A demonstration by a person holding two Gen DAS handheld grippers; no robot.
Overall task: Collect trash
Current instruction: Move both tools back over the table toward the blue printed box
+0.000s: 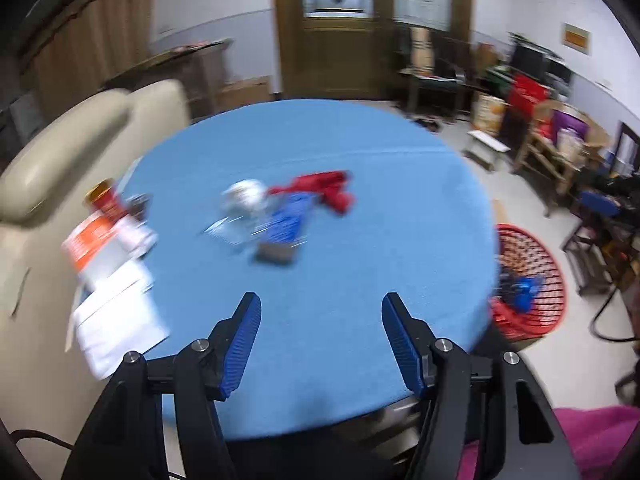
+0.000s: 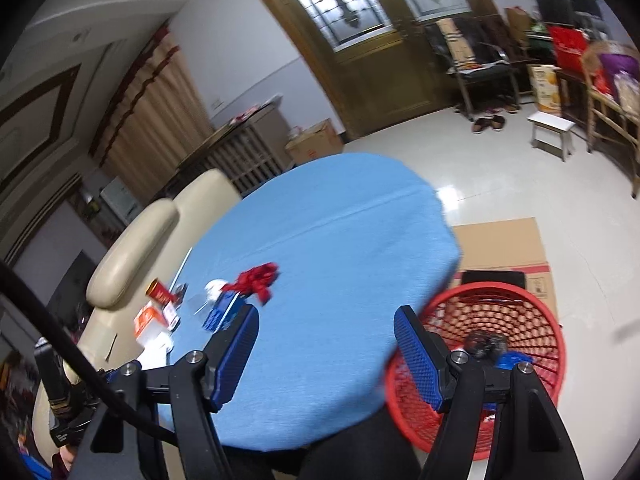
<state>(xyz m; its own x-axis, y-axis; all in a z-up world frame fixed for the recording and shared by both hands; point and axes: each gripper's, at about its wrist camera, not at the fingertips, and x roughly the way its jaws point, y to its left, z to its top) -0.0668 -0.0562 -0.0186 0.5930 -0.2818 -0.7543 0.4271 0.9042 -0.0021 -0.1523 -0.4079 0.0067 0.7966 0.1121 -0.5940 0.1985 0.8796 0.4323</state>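
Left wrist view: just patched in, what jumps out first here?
The round blue table fills the view, with a cluster of litter near its middle: a crumpled red wrapper, a white wad and a blue packet. A red mesh basket stands on the floor off the table's right edge, already holding some scraps. Both grippers, left and right, are open and empty.

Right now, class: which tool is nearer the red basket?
Right. The right tool hangs beside the red basket, at the table's edge. The left tool hovers over the table, the basket off to its right.
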